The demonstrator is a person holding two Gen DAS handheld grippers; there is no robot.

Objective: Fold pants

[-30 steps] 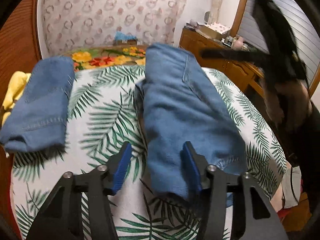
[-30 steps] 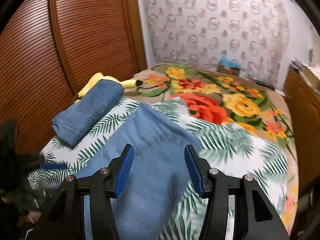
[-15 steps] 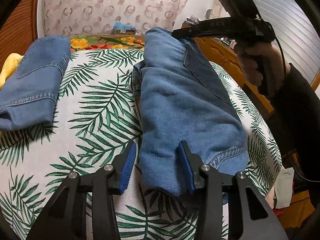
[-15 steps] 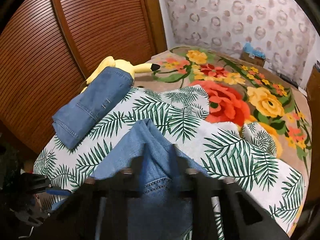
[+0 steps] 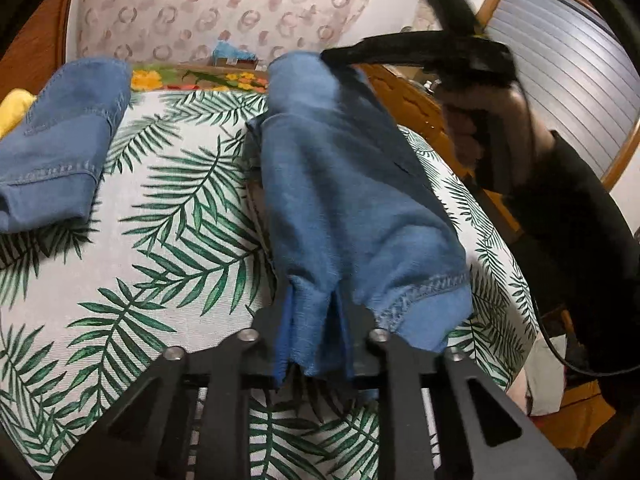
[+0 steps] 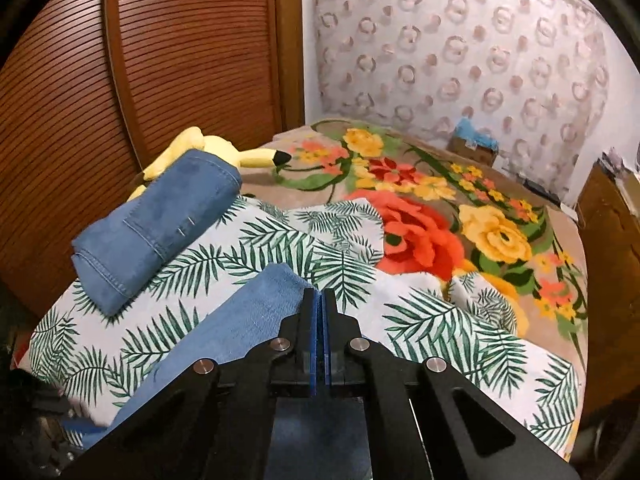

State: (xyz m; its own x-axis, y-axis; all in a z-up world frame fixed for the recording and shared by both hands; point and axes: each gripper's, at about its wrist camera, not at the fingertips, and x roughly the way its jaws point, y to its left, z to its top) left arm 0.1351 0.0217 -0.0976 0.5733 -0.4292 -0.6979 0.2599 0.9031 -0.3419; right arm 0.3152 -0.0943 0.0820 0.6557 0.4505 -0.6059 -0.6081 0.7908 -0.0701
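Note:
A pair of blue denim pants (image 5: 348,184) lies lengthwise on a palm-leaf sheet (image 5: 180,220). My left gripper (image 5: 313,300) is at their near hem. Its jaws are closing, and a bunch of the fabric is pinched between the blue pads. In the left wrist view my right gripper (image 5: 328,55) holds the far end of the pants, slightly raised, with a person's hand (image 5: 480,128) on its handle. In the right wrist view my right gripper (image 6: 319,294) has its jaws together at the edge of the pants (image 6: 240,320), which run down to the left.
A second pair of jeans (image 6: 160,220), folded, lies at the sheet's left side against a yellow plush toy (image 6: 208,148). A floral blanket (image 6: 440,216) covers the far part of the bed. A slatted wooden wardrobe (image 6: 120,80) stands on the left and a wooden dresser (image 5: 404,100) on the right.
My left jaws went from wide apart around the hem to pinched on it. My right gripper shut on the far end of the pants and raised it a little.

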